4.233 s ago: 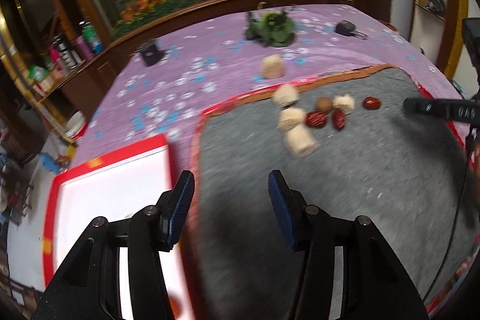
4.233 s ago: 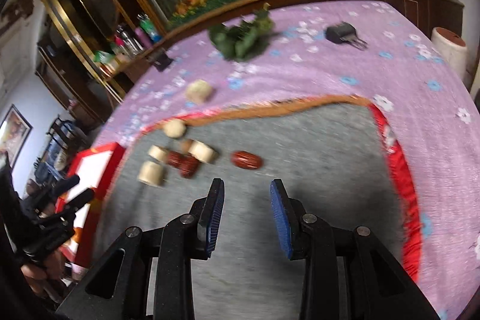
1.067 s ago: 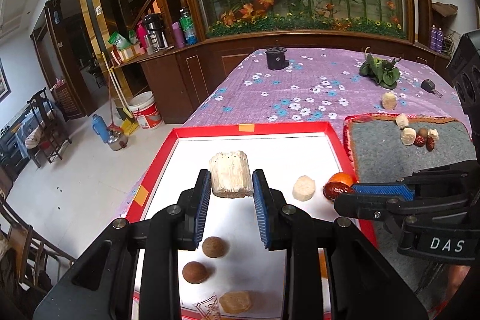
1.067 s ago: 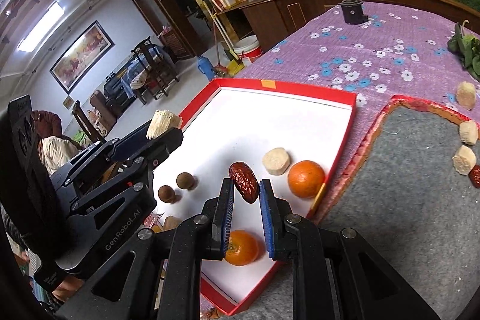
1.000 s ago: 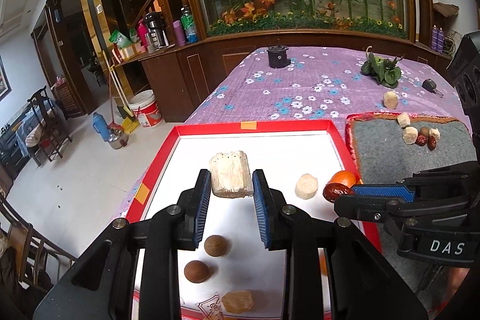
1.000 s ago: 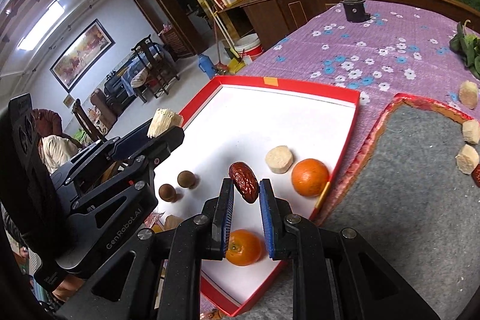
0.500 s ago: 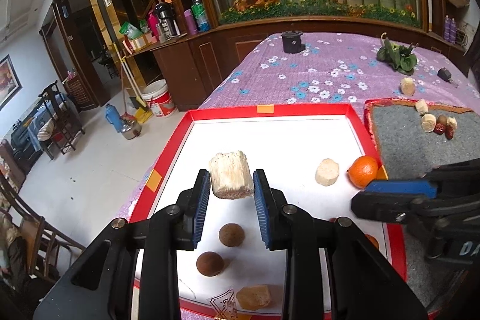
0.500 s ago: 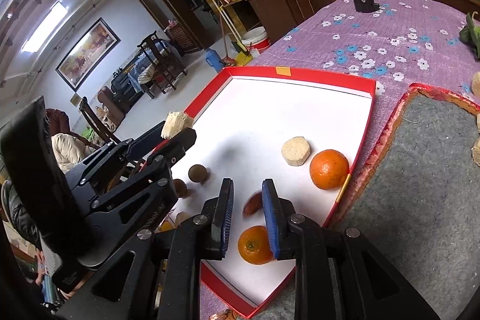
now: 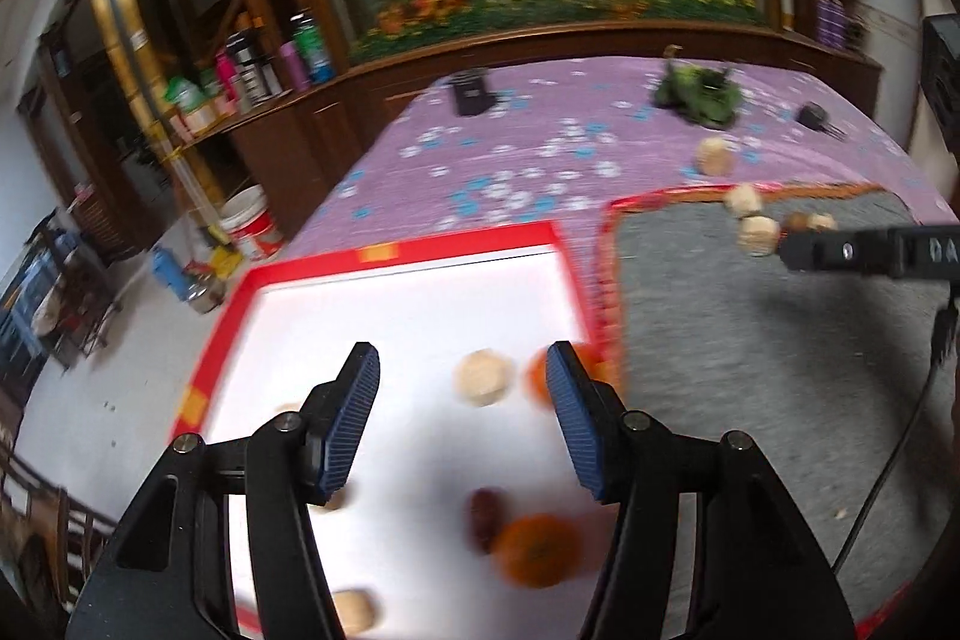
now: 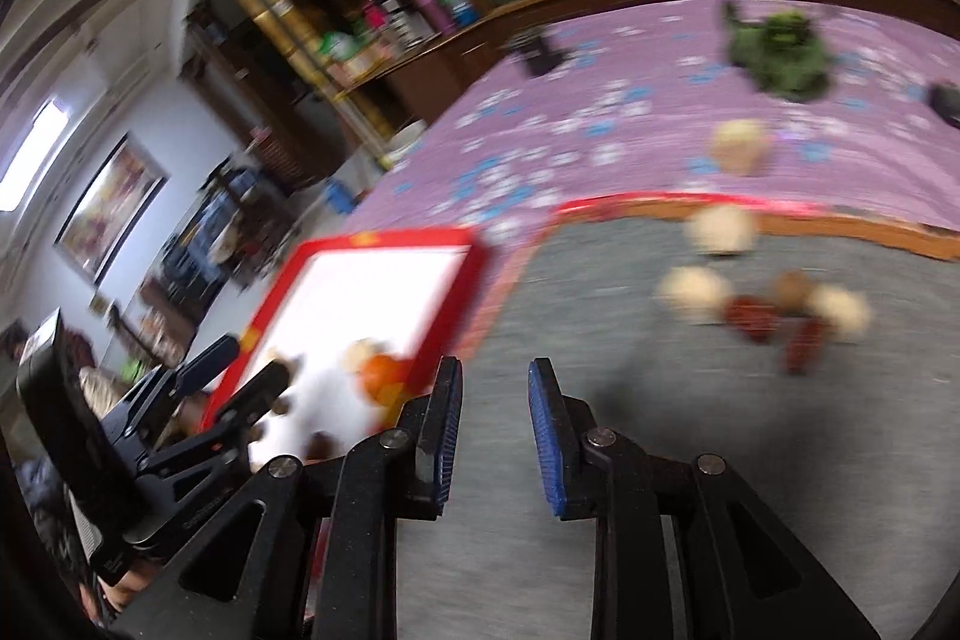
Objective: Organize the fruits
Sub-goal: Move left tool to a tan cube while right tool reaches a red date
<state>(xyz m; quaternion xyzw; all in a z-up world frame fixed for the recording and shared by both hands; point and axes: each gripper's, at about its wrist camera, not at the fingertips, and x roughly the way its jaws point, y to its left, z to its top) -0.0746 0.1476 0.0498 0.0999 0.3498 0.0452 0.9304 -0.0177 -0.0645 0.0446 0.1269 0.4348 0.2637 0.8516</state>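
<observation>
left gripper (image 9: pixel 462 424) jaws apart and empty over red-rimmed tray (image 9: pixel 396 253) lower centre, right gripper (image 10: pixel 495 430) apart and empty over grey mat (image 10: pixel 660 430), oranges (image 9: pixel 537 550) and date (image 9: pixel 483 511) in tray, blurred fruit pile (image 10: pixel 768 310) right of frame on mat

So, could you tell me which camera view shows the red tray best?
The left wrist view: the red tray fills its lower centre, fruit inside visible. The right wrist view catches the tray smaller, at left, partly hidden by the left gripper.

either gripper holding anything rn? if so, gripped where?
Nothing held. The left gripper is open and empty above the red tray; the right gripper is open and empty over the grey mat.
</observation>
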